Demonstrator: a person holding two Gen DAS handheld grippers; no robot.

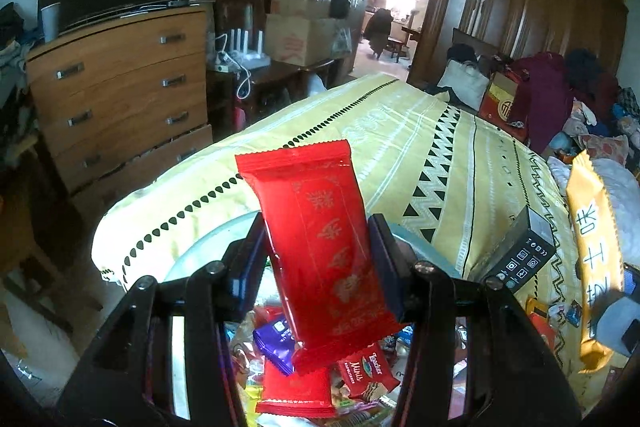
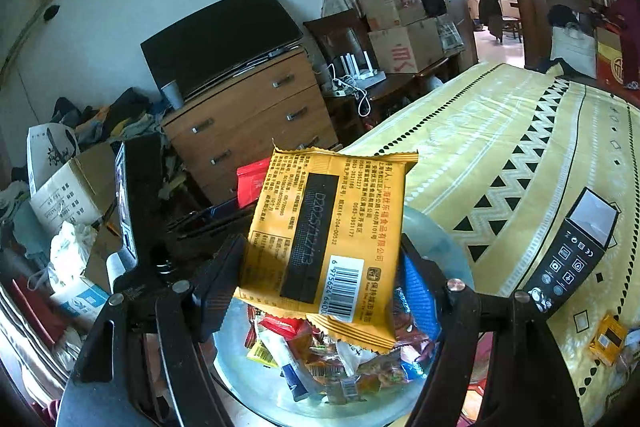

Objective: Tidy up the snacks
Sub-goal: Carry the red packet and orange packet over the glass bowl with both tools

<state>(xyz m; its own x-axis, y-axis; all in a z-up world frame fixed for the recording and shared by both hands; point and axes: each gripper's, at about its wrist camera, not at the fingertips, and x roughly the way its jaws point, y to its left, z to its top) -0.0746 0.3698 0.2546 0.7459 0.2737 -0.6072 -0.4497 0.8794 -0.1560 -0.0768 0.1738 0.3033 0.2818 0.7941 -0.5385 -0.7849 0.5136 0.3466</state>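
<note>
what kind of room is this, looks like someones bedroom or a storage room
Most likely a lived-in bedroom, also used for storage: a bed under a yellow patterned cover, a wooden chest of drawers, a tall dark wardrobe, and stacked cardboard boxes by the open door.

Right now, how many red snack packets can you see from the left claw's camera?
3: one big red packet held in the left claw, a second red packet lying below it, and a small red wafer pack beside that. More may hide in the pile.
</note>
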